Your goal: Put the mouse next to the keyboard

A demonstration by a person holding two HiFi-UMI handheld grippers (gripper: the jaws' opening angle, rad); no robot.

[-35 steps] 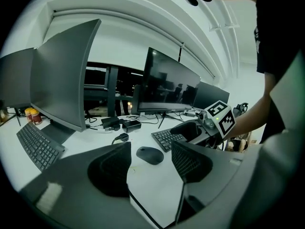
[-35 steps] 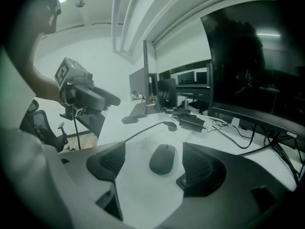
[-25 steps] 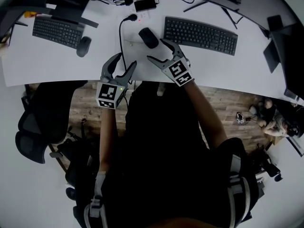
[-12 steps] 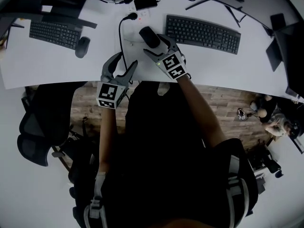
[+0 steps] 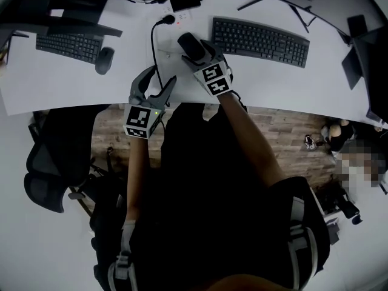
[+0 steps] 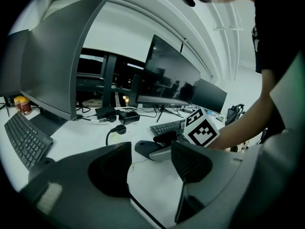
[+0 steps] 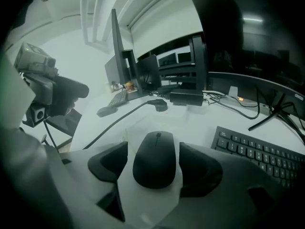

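1. The mouse point(image 5: 188, 45) lies flat on the white desk point(image 5: 79, 83), just left of the keyboard point(image 5: 260, 41), with a strip of bare desk between the two.
2. Its long axis runs away from the person and leans a little to the left in the head view. In the right gripper view the mouse point(image 7: 154, 159) has its scroll-wheel end pointing toward the back of the desk.
3. The right gripper point(image 5: 196, 54) straddles the mouse from the near end. Its fingers point(image 7: 112, 163) stand apart, one on each side of the body. Bare desk shows between the left finger and the mouse, while the right finger sits very close to its flank.
4. The keyboard's point(image 7: 259, 154) left end lies just beyond the right finger.
5. A black cable point(image 5: 153, 44) runs along the desk to the left of the mouse, its plug point(image 5: 166, 22) farther back.
6. The left gripper point(image 5: 159, 80) hovers at the desk's near edge, left of the mouse. Its fingers point(image 6: 110, 168) are spread and hold nothing, with only desk between them.
7. A second keyboard point(image 5: 66, 46) and a second mouse point(image 5: 104, 59) lie well apart at the far left.
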